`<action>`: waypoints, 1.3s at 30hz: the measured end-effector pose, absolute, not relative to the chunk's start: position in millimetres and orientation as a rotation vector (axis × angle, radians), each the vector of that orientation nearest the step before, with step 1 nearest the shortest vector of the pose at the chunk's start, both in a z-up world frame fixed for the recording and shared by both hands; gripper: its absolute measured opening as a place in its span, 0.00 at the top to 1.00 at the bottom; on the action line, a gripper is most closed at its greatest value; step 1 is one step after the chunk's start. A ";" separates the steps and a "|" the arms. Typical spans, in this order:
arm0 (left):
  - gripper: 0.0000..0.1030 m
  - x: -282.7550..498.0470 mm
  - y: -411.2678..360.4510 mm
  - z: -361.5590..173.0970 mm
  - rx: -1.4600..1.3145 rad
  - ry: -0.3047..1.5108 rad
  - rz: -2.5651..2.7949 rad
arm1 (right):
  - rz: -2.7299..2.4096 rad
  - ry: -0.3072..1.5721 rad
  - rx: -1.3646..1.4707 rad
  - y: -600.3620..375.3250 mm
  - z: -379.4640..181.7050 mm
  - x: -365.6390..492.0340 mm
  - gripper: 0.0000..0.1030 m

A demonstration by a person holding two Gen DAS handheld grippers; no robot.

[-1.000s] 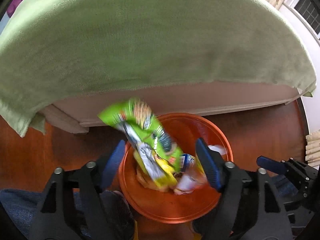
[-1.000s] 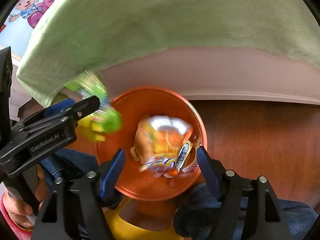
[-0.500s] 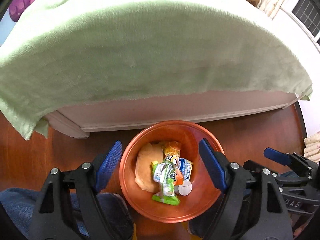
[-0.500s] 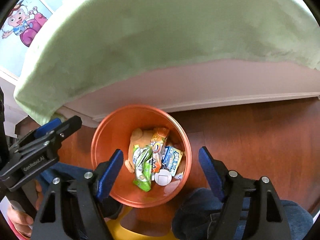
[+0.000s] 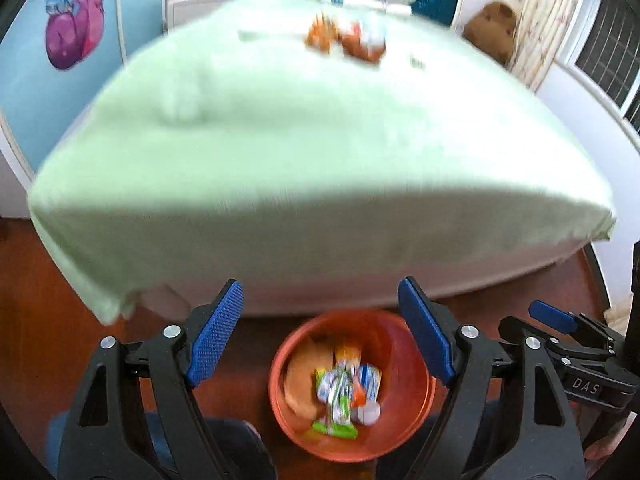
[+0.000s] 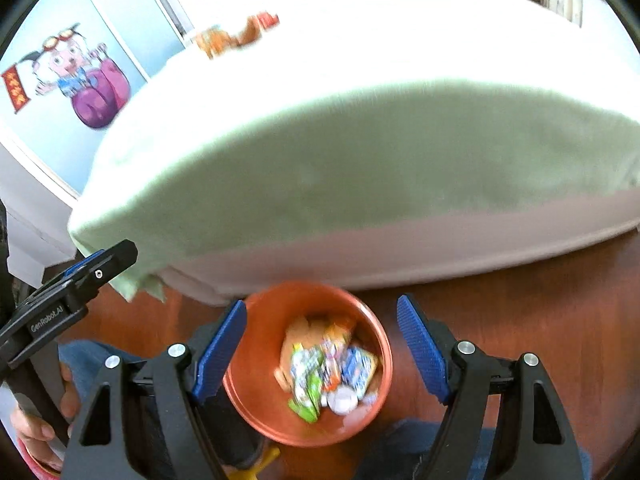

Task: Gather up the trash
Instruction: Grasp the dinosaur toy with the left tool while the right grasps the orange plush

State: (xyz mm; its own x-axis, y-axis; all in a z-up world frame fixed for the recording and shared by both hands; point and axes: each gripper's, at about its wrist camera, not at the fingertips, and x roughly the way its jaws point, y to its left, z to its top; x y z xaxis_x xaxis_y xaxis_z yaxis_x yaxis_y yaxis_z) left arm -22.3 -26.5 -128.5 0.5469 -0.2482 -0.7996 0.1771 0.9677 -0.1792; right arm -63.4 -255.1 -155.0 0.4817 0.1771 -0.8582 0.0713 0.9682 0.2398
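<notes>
An orange bin (image 5: 416, 384) stands on the wooden floor by the bed and holds several snack wrappers (image 5: 340, 396), a green one on top. It also shows in the right wrist view (image 6: 276, 412) with the wrappers (image 6: 324, 372). My left gripper (image 5: 320, 336) is open and empty, well above the bin. My right gripper (image 6: 322, 344) is open and empty, also above it. More orange wrappers (image 5: 344, 40) lie far back on the bed, seen too in the right wrist view (image 6: 232, 36).
A bed with a light green blanket (image 5: 320, 160) fills the upper view. A brown plush toy (image 5: 492, 28) sits at its far right. The person's knees in jeans (image 6: 92, 364) are beside the bin. The floor (image 6: 540, 300) is dark red wood.
The green wrapper dropped from my left gripper into the bin. Both grippers have since risen and tilted up, so the bin looks smaller and the bed top shows.
</notes>
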 end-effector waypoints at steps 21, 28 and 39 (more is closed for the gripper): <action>0.12 226.0 -58.4 -65.7 0.029 0.906 -0.186 | 0.120 0.848 0.180 -251.1 -78.1 -51.2 0.22; 0.32 298.3 -62.9 -99.4 -0.107 1.065 -0.179 | 0.142 0.898 0.198 -248.3 -92.7 -49.9 0.22; 0.62 275.8 -50.9 -91.6 -0.150 1.028 -0.308 | 0.173 0.896 0.176 -240.4 -92.3 -24.0 0.22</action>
